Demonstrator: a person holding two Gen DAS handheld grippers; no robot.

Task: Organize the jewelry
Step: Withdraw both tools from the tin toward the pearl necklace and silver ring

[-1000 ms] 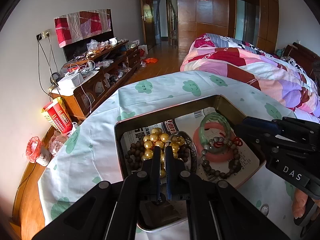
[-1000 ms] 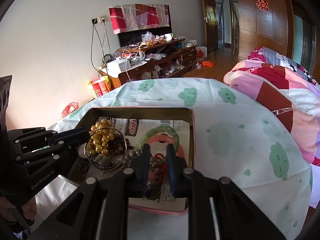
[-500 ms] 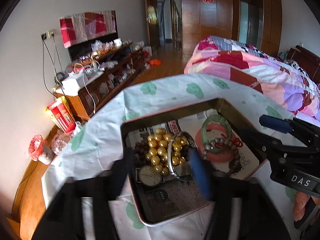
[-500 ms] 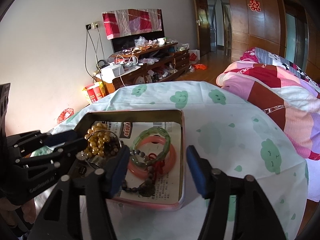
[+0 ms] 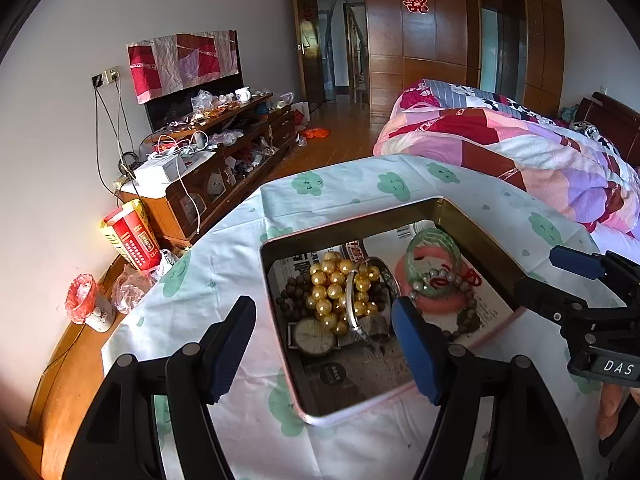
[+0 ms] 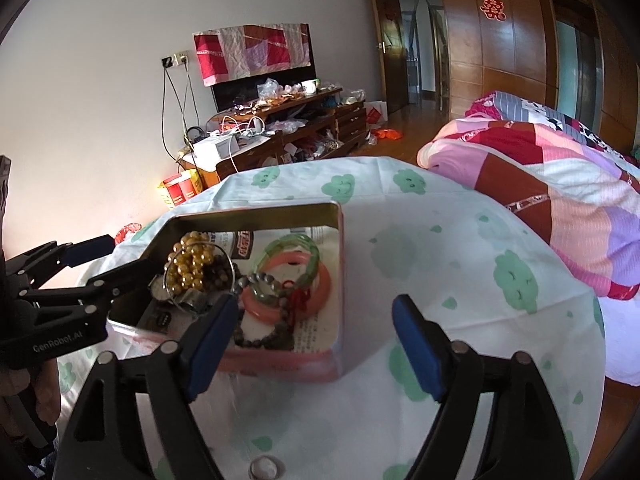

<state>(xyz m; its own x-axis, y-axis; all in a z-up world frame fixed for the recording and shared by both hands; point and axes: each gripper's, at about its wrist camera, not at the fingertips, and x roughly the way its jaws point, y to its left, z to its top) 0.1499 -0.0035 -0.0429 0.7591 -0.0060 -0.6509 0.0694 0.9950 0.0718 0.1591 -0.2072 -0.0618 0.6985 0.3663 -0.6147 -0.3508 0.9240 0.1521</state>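
Observation:
An open tin box (image 5: 348,224) lined with newspaper sits on the cloud-print cloth. Its left half holds a gold bead string (image 5: 332,284), dark wooden beads (image 5: 288,300), a wristwatch (image 5: 314,336) and a silver bangle (image 5: 354,308). Its right half holds a green jade bangle (image 6: 292,248), a pink bangle (image 6: 320,292) and a grey bead bracelet (image 6: 264,340) with a red tassel. My left gripper (image 5: 322,320) hovers over the watch side, its jaws opening, nothing between them. My right gripper (image 6: 316,308) hovers at the tin's near right corner, its jaws also opening and empty.
A bed with a patchwork quilt (image 5: 520,148) lies to the right. A cluttered wooden TV cabinet (image 5: 216,160) stands along the far wall. A small round object (image 6: 264,468) lies on the cloth near the table's front edge. Bare cloth (image 6: 440,248) stretches right of the tin.
Both grippers went from shut to wide open and pulled back a little from the tin. The gold beads and the bead bracelet now lie free inside it.

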